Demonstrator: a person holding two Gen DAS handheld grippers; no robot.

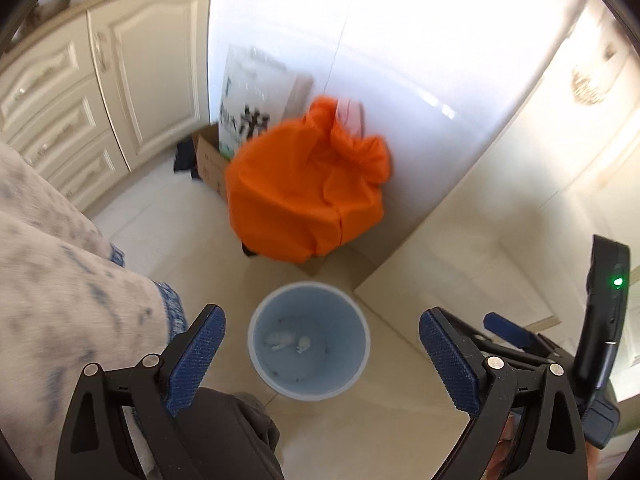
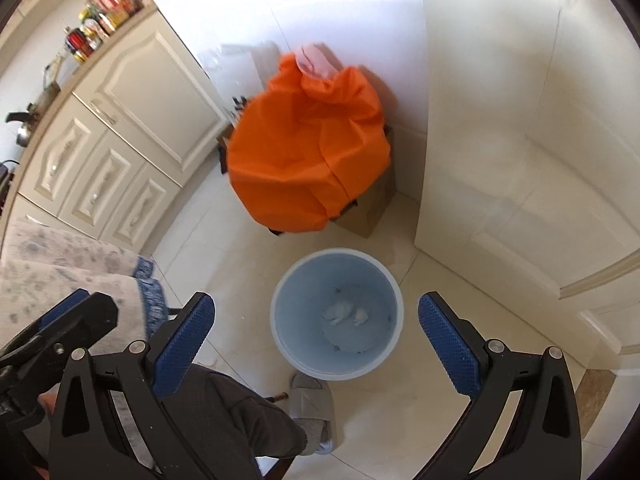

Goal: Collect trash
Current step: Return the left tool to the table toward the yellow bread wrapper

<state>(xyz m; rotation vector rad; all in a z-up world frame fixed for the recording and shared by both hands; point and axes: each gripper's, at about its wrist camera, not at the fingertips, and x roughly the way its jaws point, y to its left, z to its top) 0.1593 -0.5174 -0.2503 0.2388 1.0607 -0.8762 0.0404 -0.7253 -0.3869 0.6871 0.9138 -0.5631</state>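
Trash (image 2: 345,314), a few pale crumpled scraps, lies at the bottom of the bin (image 2: 280,344), which stands on the floor directly below both tongs. The right gripper (image 2: 316,344) hangs over it with its jaws spread wide and nothing between them; the left gripper (image 1: 322,354) is likewise wide open and empty above the same bin. Their pads are blue and knurled, set on black hinged arms with bright rivets.

Judging from empty jaws above a bin that holds scraps, the drop looks done, and the step in hand is pulling clear. The next move likely calls for turning away to find more litter; none shows on the floor (image 2: 400,420) here.

The bin is a round, smooth, light-blue plastic pail with a paler rim. Just behind it sits a bulging orange bag (image 2: 308,152) of thin, creased material, resting on a brown cardboard box (image 2: 374,208) against the white wall. The floor is glossy pale tile. To the left run cream cabinets (image 2: 120,140) with raised panels. A person's dark trouser leg (image 2: 240,420) and grey slipper (image 2: 316,400) are near the bin.
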